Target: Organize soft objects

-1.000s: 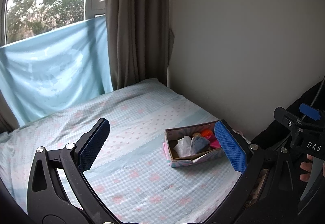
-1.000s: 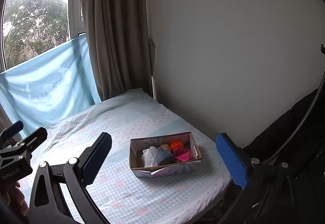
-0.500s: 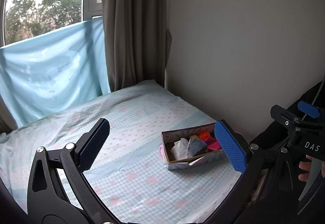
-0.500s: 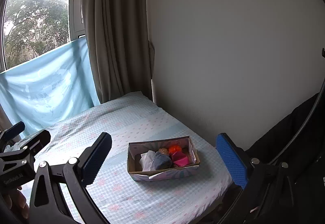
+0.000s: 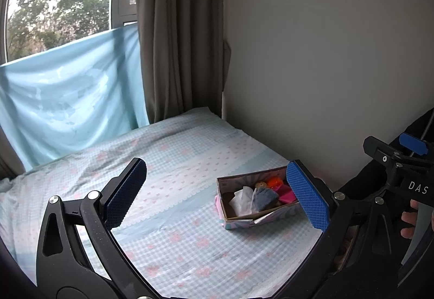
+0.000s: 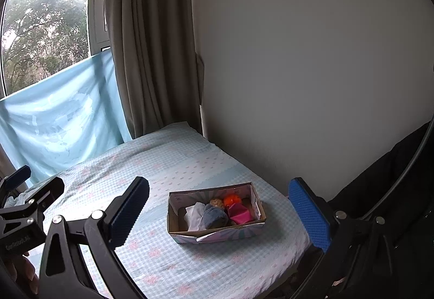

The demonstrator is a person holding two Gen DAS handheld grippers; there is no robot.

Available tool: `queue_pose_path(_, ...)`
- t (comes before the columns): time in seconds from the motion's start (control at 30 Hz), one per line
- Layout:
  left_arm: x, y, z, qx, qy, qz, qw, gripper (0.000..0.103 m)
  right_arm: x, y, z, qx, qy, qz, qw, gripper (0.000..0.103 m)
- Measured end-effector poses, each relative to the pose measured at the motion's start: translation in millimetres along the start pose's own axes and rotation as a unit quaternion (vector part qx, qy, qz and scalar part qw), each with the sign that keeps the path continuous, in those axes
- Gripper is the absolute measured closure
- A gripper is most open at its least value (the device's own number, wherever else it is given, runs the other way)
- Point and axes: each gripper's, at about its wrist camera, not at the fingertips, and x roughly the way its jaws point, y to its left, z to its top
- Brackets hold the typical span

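Hardly any change over the last second: only a slight drift of both views, with the box (image 6: 217,236) sliding a touch leftward in the left-hand view and a touch lower in the right-hand one. No contact made, nothing lifted, nothing dropped. Judging by that, still in the approach, or pausing after a placement; impossible to say which.

Holding the left claw (image 5: 214,171) released, pads wide apart, nothing between them, well above the bed (image 5: 176,158). Same for the right claw (image 6: 218,185): spread open, empty, hovering with the box framed between its fingers.

Resting inside the box, near the bed's wall-side edge: a white crumpled cloth or tissue (image 6: 195,213), a grey-blue soft lump (image 6: 215,217), a pink piece (image 6: 240,213), an orange tuft (image 6: 232,199) and a small brown fuzzy ball (image 6: 216,202), all packed touching. No soft things seen loose on the sheet, so probably close to finished.

Hard to make out: what each item really is, too small to tell. Hidden: the box's far right end behind the blue pad in the left view, and the bed's near edge behind the claw frames.
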Motion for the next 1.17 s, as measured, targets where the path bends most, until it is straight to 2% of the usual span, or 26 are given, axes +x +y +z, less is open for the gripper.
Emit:
queue_pose_path(0.63,3,3,1,0.006,0.001,0.007,1.0,0.0,1,2,0,-0.002,-0.002,-0.001,1.0,0.001)
queue_pose_path(0.87,2,8,3,0.007,-0.015,0.008,0.9998,0.0,3,4,1,-0.003,-0.001,0.0,1.0,0.001)
queue_pose_path(1.0,15,16,0,0.007,0.001,0.04,0.9992,0.0,5,10,2,-0.007,-0.001,-0.001,1.0,0.001)
queue_pose_path(1.17,28,35,-5,-0.008,0.013,0.03,0.9994,0.0,17,22,5,-0.011,0.009,0.0,1.0,0.001)
